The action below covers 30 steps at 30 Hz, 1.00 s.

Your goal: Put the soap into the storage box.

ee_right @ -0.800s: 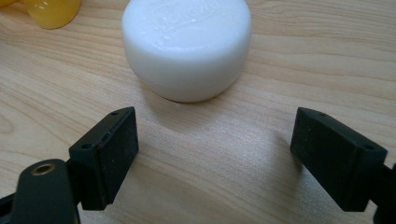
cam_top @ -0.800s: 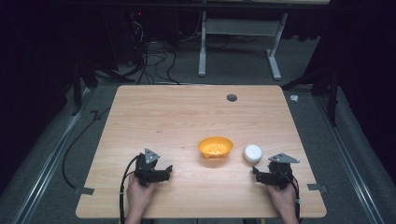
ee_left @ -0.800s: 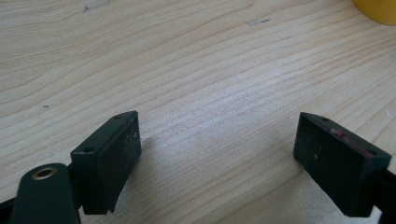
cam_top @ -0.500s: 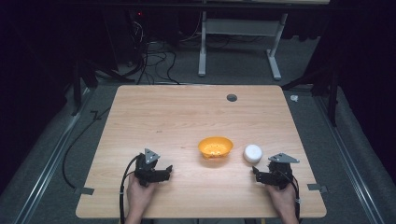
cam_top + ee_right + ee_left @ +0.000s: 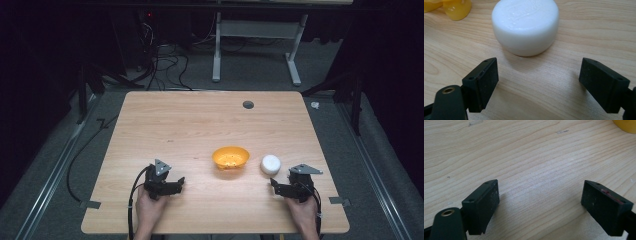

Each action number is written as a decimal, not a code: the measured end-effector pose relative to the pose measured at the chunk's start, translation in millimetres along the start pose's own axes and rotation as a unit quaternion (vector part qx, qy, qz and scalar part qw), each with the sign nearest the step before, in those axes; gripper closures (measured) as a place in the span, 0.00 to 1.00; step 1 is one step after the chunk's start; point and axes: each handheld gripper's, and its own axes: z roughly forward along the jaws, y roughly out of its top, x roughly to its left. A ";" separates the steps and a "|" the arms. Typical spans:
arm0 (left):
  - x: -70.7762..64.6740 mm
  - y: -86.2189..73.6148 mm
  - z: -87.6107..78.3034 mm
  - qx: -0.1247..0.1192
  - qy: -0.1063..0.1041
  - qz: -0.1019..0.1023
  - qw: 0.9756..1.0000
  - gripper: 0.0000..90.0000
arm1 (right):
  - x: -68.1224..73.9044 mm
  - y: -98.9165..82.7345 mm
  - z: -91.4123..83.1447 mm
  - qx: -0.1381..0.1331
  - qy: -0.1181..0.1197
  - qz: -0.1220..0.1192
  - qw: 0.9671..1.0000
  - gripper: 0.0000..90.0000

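The white puck point(image 5: 525, 26), a squat round cake with a smooth rim, looks hard, light and a bit slippery, so I'd pinch it across its curved sides. It sits on the table point(image 5: 200, 125) just beside the orange bowl point(image 5: 230, 157), right ahead of the right gripper point(image 5: 538, 83), whose jaws stand wide apart and empty; the left gripper point(image 5: 541, 206) is likewise spread over bare wood

Yellow bowl point(image 5: 627, 125) cut off by top edge in left claw view.

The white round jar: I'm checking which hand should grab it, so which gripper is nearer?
Right. The right gripper sits just in front of the white round jar, jaws open; the left gripper lies beyond the orange bowl.
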 end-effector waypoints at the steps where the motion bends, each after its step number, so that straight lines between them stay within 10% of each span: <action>1: 0.0 0.0 0.0 0.000 0.000 0.000 1.000 0.17 | 0.9 0.2 -0.3 0.000 0.000 -0.001 1.000 0.18; 30: 0.2 0.1 -0.1 0.000 -0.002 0.000 1.000 0.17 | 16.2 35.3 -0.5 -0.023 0.004 -0.031 0.999 0.15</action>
